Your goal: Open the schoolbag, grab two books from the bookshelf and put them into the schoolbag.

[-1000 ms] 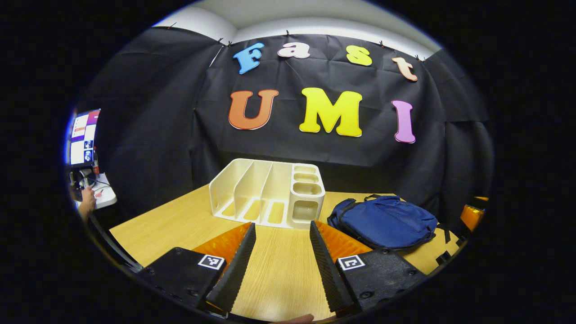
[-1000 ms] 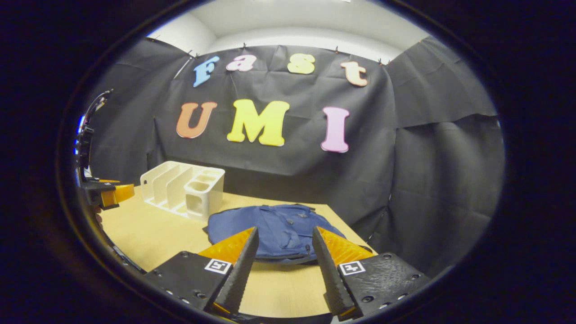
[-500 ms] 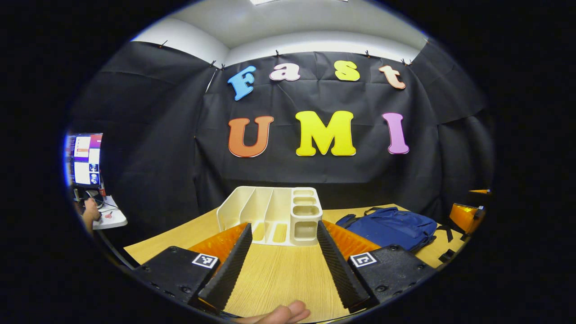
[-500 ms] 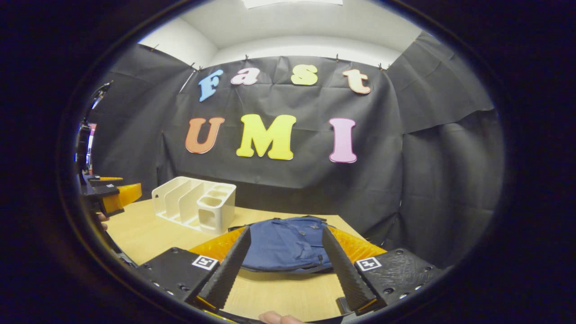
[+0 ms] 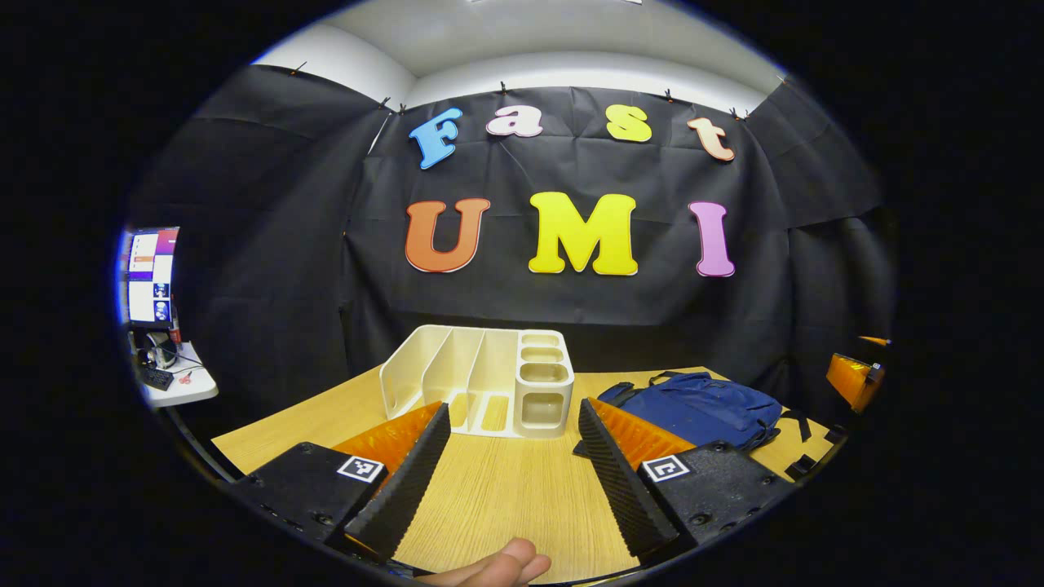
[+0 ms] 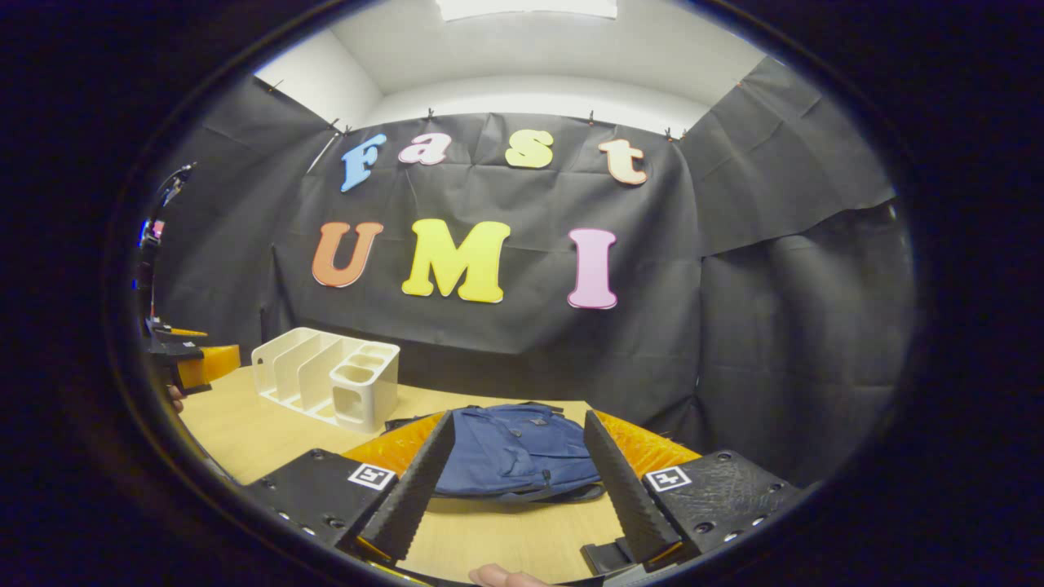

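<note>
A white bookshelf (image 5: 481,379) with upright slots and cup holes stands on the wooden table (image 5: 514,497); its slots look bare. To its right a blue schoolbag (image 5: 701,408) lies flat and looks closed. My left gripper (image 5: 512,408) hovers open over the table, short of the shelf, with nothing between its fingers. In the right gripper view the schoolbag (image 6: 518,456) lies just beyond my right gripper (image 6: 518,417), which is open and holds nothing. The bookshelf (image 6: 326,375) is at the back left there, with the left gripper (image 6: 192,363) at the far left edge. The right gripper (image 5: 852,379) shows at the left gripper view's right edge.
Black cloth walls close in behind the table and on its right. A small side table with a monitor (image 5: 151,277) stands beyond the table's left edge. A fingertip (image 5: 497,567) pokes in at the bottom, and another fingertip (image 6: 497,577) does likewise.
Both grippers tilted upward over the last second, so shelf and bag sit lower in the views. A fingertip has come into each view's bottom edge. Both grippers stay open.
</note>
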